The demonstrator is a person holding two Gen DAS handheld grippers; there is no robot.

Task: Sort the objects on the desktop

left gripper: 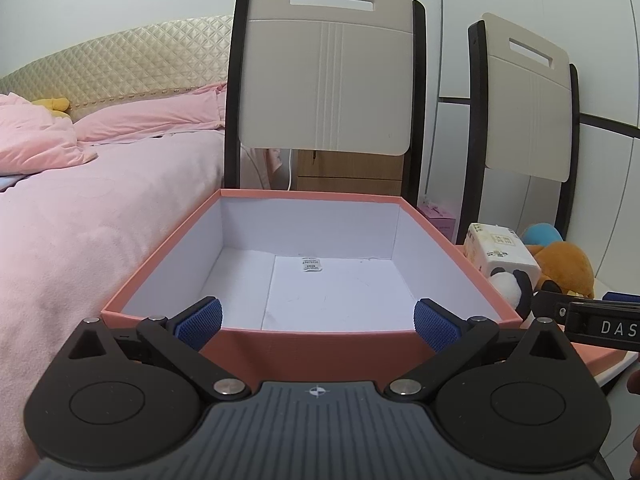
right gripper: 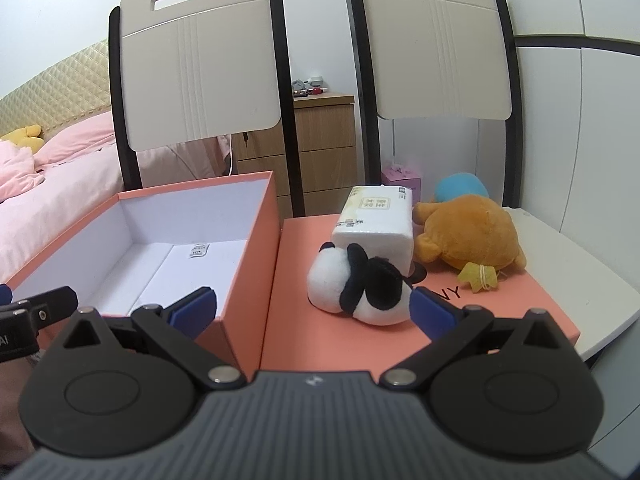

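Note:
An open salmon-pink box point(left gripper: 160, 258) with a white inside stands before my left gripper point(left gripper: 318, 322), which is open and empty at its near wall. The box point(right gripper: 256, 248) also shows in the right wrist view, with only a small label on its floor. Right of it, on the flat pink lid point(right gripper: 520, 308), lie a panda plush point(right gripper: 360, 286), a white tissue pack point(right gripper: 376, 220), an orange plush point(right gripper: 468, 236) and a blue plush point(right gripper: 460, 186). My right gripper point(right gripper: 314, 310) is open and empty, just in front of the panda.
Two chairs point(right gripper: 200, 68) point(right gripper: 436, 40) stand behind the table. A pink bed point(left gripper: 80, 208) lies to the left. A wooden drawer unit point(right gripper: 324, 140) stands behind the chairs. The white table edge point(right gripper: 592, 280) runs at the right.

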